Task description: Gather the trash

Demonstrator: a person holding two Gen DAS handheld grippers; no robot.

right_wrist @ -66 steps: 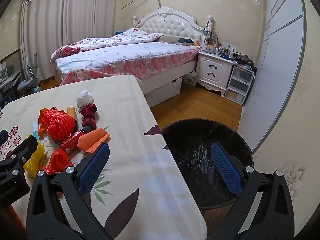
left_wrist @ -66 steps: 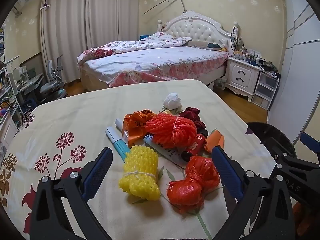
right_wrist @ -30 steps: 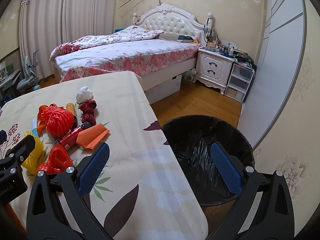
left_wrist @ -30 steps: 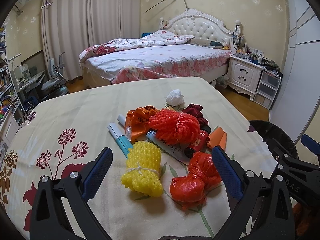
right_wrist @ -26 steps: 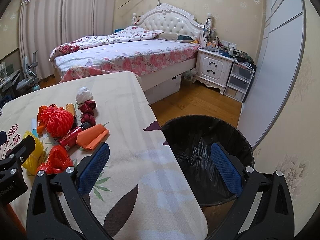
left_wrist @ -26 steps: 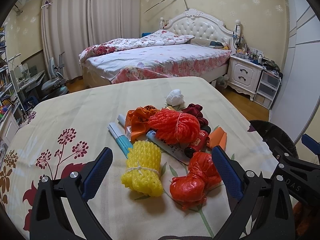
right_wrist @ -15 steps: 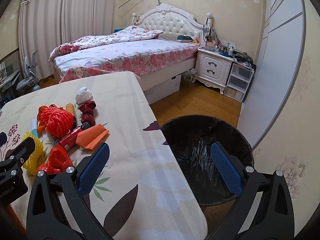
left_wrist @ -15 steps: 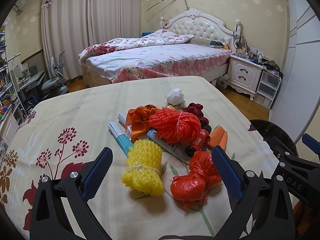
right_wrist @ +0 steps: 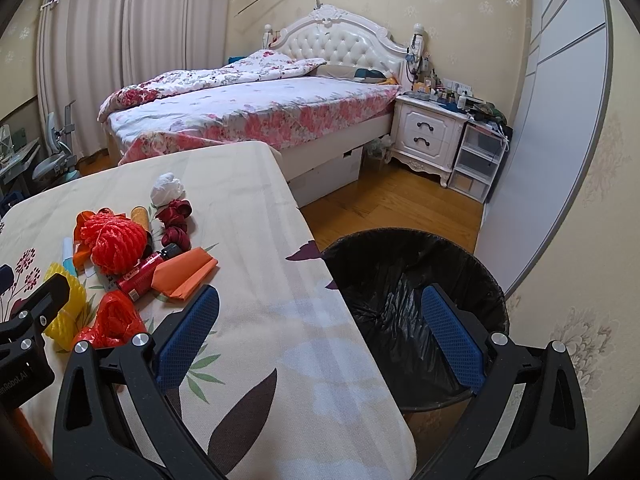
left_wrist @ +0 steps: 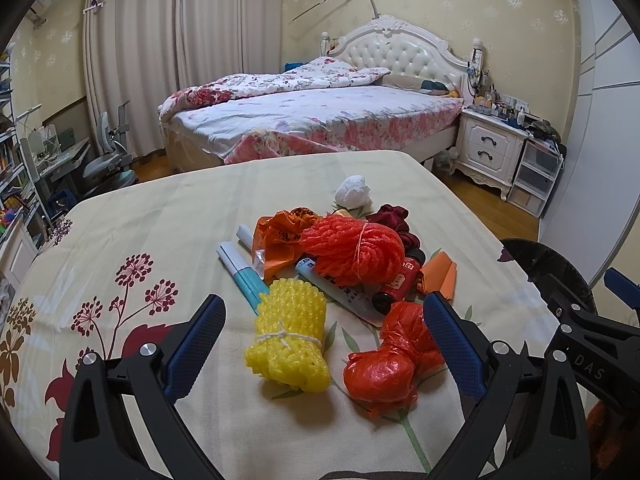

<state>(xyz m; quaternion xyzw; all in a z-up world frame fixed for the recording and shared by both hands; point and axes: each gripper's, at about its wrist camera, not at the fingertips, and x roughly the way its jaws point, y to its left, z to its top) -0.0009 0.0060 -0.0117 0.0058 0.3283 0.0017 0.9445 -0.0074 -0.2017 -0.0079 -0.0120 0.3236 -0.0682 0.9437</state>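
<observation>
A pile of trash lies on the cream floral tablecloth (left_wrist: 152, 220): a yellow foam net bundle (left_wrist: 290, 336), a red plastic bag (left_wrist: 394, 360), a red foam net ball (left_wrist: 352, 250), an orange bag (left_wrist: 280, 236), a teal-and-white tube (left_wrist: 240, 276), a red bottle (left_wrist: 400, 284), orange folded paper (left_wrist: 440, 276), dark red ribbon (left_wrist: 394, 220) and a white wad (left_wrist: 352, 194). My left gripper (left_wrist: 322, 344) is open and empty, its fingers either side of the yellow bundle and red bag. My right gripper (right_wrist: 320, 328) is open and empty, over the table's right edge beside the black-lined bin (right_wrist: 416, 292).
A bed (left_wrist: 320, 120) with a floral cover stands behind the table. A white nightstand (right_wrist: 430, 140) and plastic drawers (right_wrist: 478, 160) stand at the right wall. A desk and chair (left_wrist: 108, 160) are at the far left. Wooden floor (right_wrist: 400, 208) lies between table and bed.
The left gripper has risen and drawn back very slightly from the pile. The right gripper has barely moved. Both stay open and empty.
</observation>
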